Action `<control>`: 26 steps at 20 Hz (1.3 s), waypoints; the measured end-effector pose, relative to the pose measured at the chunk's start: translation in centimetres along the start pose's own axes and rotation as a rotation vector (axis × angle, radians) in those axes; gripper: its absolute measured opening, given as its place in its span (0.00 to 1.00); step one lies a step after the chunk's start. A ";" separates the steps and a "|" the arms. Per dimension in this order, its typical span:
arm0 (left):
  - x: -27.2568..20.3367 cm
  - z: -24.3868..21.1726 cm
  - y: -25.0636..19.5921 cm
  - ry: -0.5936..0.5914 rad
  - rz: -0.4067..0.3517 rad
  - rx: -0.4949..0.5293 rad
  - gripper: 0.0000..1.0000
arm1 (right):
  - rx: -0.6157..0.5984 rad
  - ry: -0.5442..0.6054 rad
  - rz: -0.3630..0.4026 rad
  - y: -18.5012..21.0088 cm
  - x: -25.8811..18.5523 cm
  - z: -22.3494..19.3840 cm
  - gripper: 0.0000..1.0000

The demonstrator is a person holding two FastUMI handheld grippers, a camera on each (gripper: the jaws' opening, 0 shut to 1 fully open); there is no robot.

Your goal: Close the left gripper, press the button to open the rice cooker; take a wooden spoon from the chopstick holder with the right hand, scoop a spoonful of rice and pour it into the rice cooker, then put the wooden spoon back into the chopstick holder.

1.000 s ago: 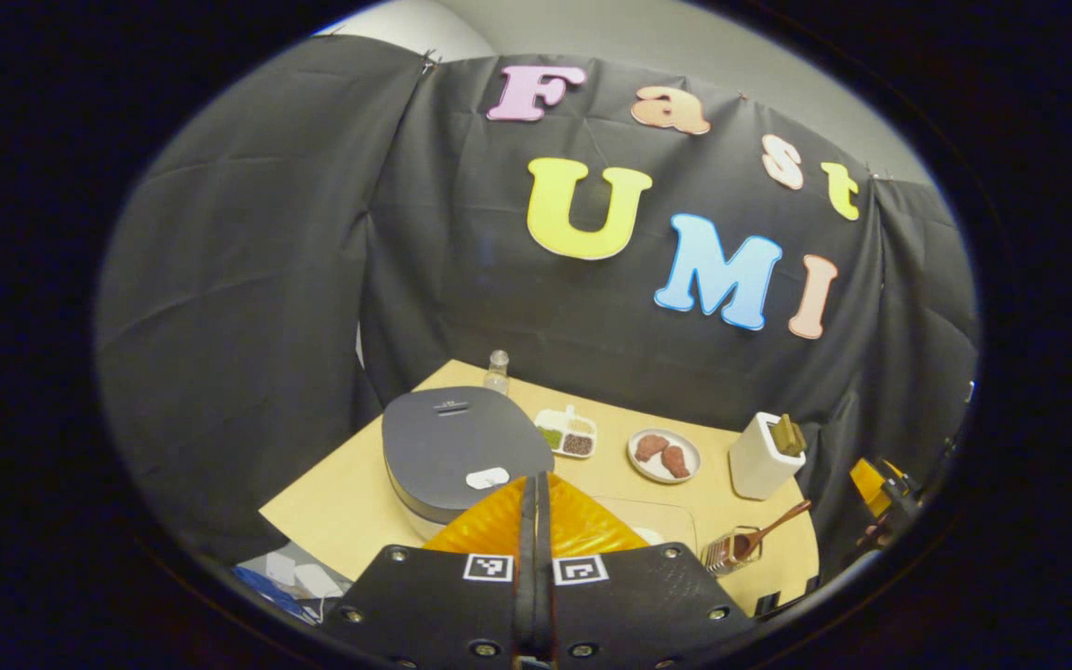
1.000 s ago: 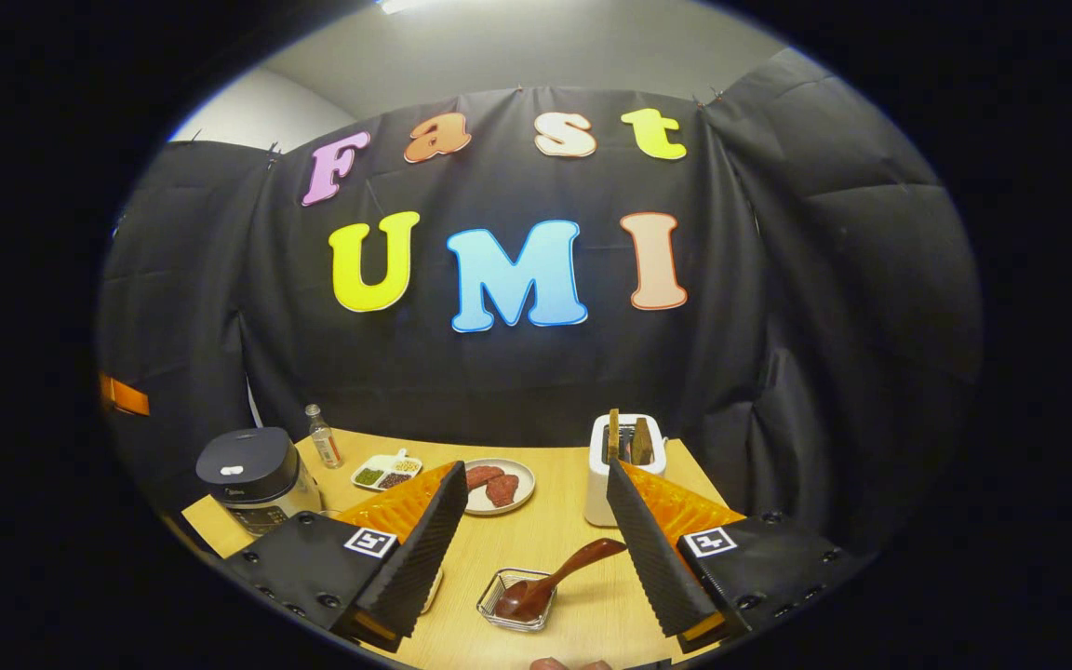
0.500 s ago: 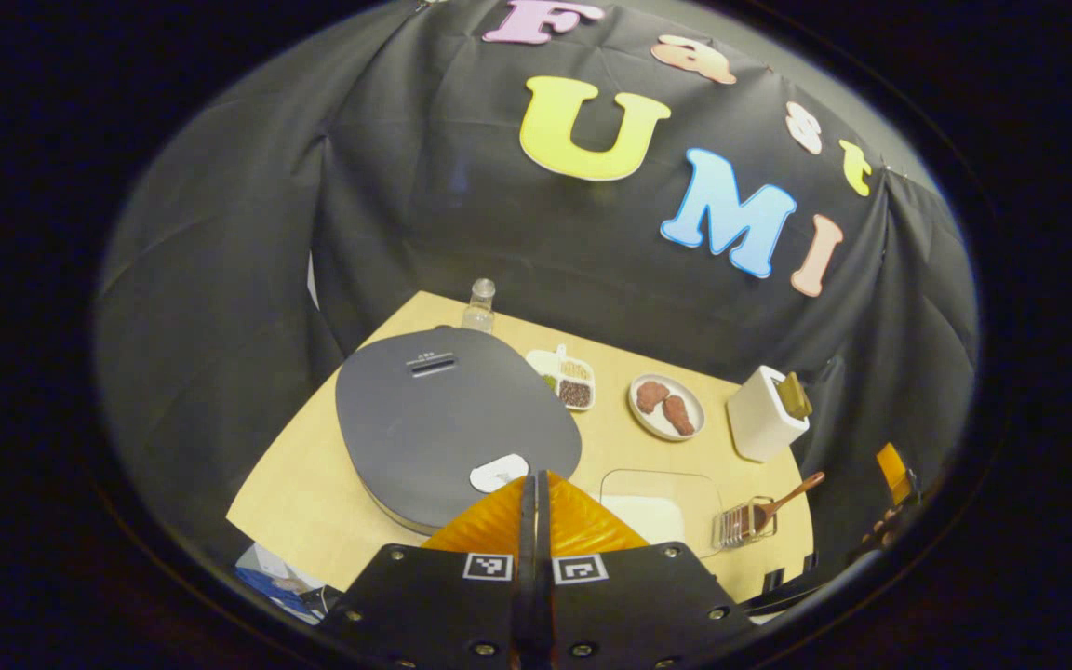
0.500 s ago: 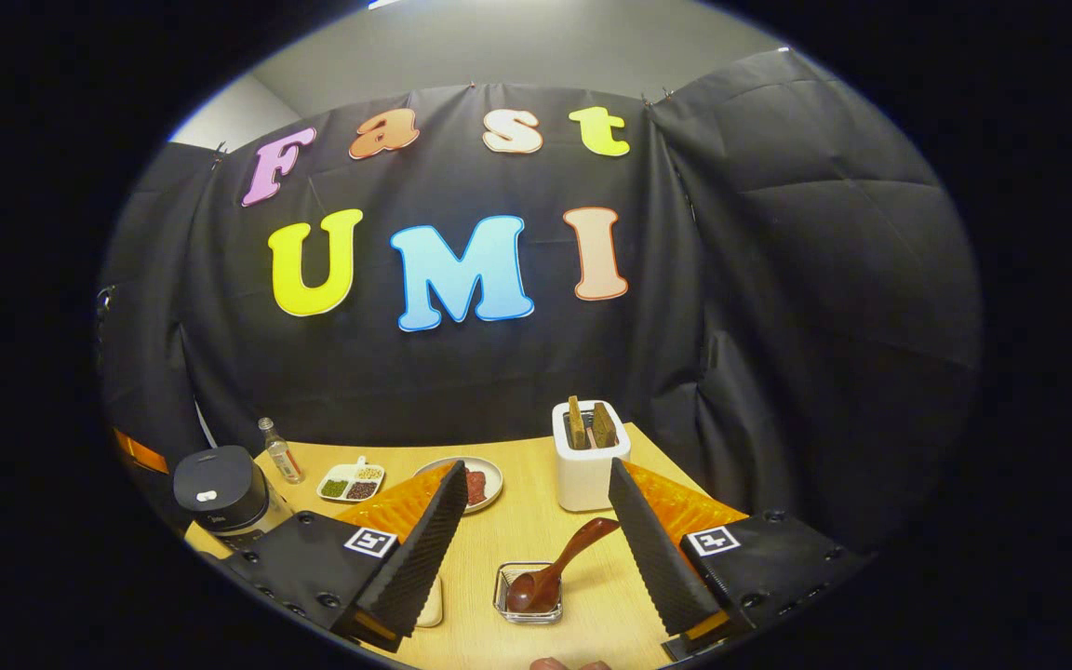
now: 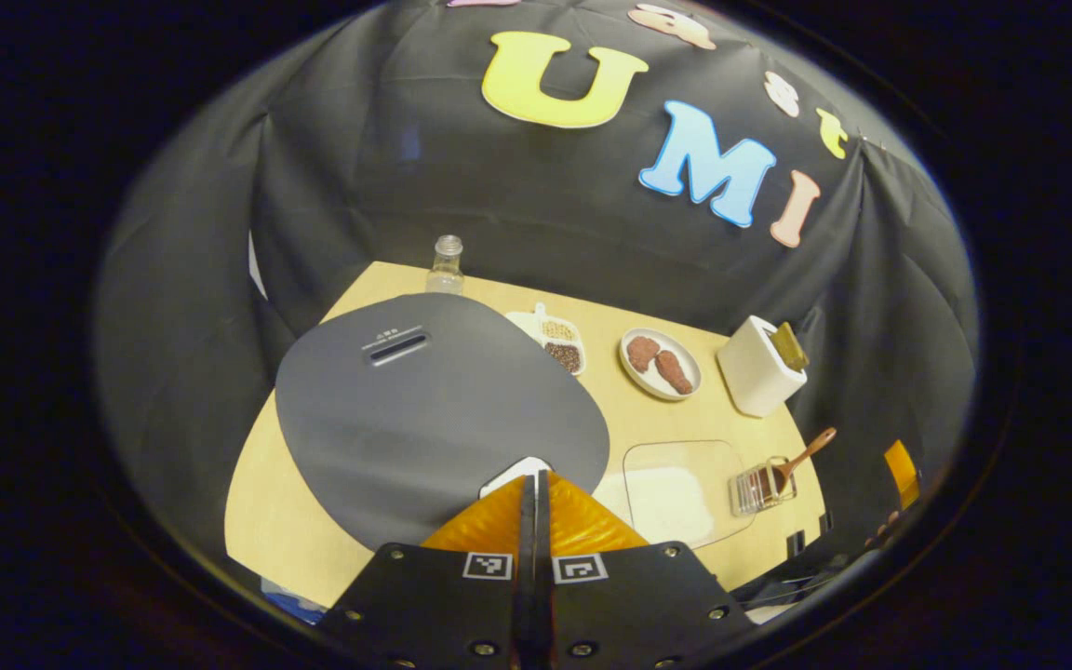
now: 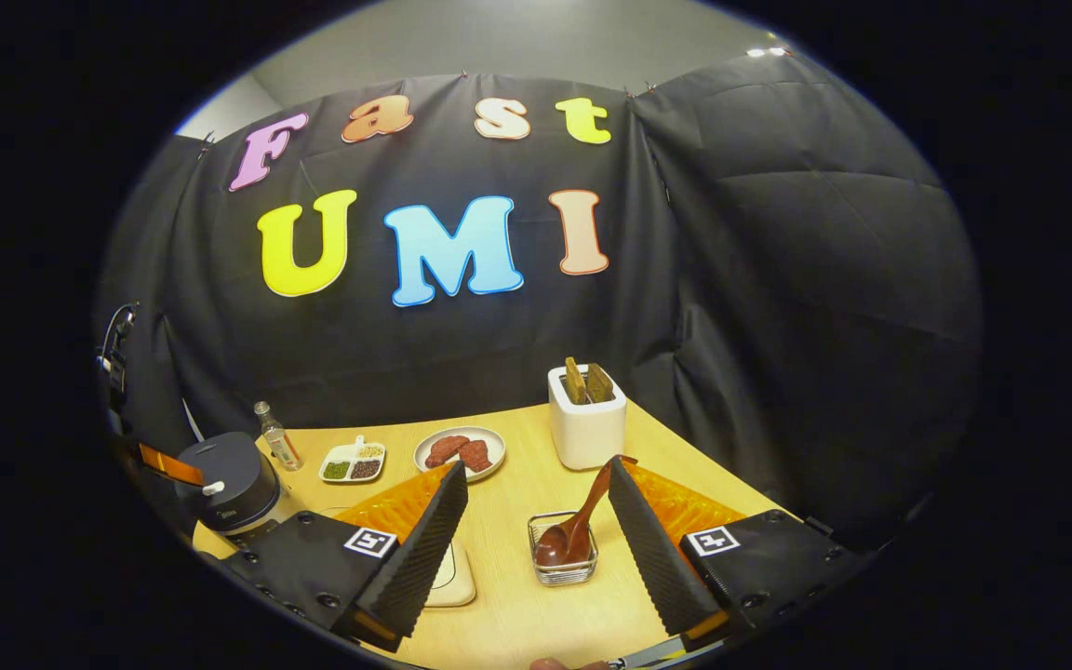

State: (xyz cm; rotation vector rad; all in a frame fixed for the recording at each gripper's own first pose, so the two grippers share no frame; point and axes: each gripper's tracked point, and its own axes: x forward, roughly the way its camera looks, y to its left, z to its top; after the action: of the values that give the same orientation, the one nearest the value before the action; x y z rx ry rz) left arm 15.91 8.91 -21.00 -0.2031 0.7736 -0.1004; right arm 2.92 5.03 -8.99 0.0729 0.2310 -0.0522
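Note:
The rice cooker [image 5: 424, 400] has a flat grey lid, which is down. My left gripper [image 5: 532, 479] is shut with nothing in it, and its tips cover the near edge of the white lid button [image 5: 519, 467]. Whether they press it I cannot tell. In the right gripper view the cooker [image 6: 229, 479] stands far left with the left gripper [image 6: 184, 473] at its button. The wooden spoon [image 6: 582, 516] leans in a small clear holder [image 6: 564, 563]. My right gripper [image 6: 536, 470] is open and above it, and the handle rises between the fingers without touching them. A clear dish of rice [image 5: 680, 489] lies between cooker and holder.
A white toaster [image 6: 585, 423] stands at the back right of the wooden table [image 6: 517, 614]. A plate of meat [image 6: 460, 449], a divided dish of beans [image 6: 352, 461] and a small bottle [image 6: 275, 435] line the back edge. Black cloth walls close in the table.
My left gripper, shut throughout, came down over the cooker lid until its tips reached the button. My right gripper shifted right, so the spoon now stands between its open fingers.

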 end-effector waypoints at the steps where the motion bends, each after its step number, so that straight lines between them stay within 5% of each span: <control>1: 0.2 -0.1 0.0 0.007 -0.010 0.010 0.02 | -0.010 0.004 -0.006 0.2 -0.4 -0.4 0.93; 8: 1.1 -0.8 0.4 0.011 -0.033 0.059 0.02 | -0.014 0.029 -0.041 0.6 -1.9 -2.1 0.93; 15: 1.4 -1.5 0.8 0.063 -0.063 0.031 0.02 | 0.025 0.059 -0.153 -2.9 -1.9 -2.5 0.98; 22: 1.2 -1.6 0.7 0.041 -0.058 0.023 0.02 | -0.017 0.041 -0.124 -1.5 -2.3 -2.1 0.97; 26: -0.5 -0.1 0.6 -0.077 -0.029 -0.003 0.02 | -0.027 0.042 -0.099 -0.6 -2.6 -2.4 0.93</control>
State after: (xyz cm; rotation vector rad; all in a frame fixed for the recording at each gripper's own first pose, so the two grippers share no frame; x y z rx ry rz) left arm 15.51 9.52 -20.90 -0.2194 0.6940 -0.1183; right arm -0.20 4.69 -10.80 0.0354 0.2773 -0.1458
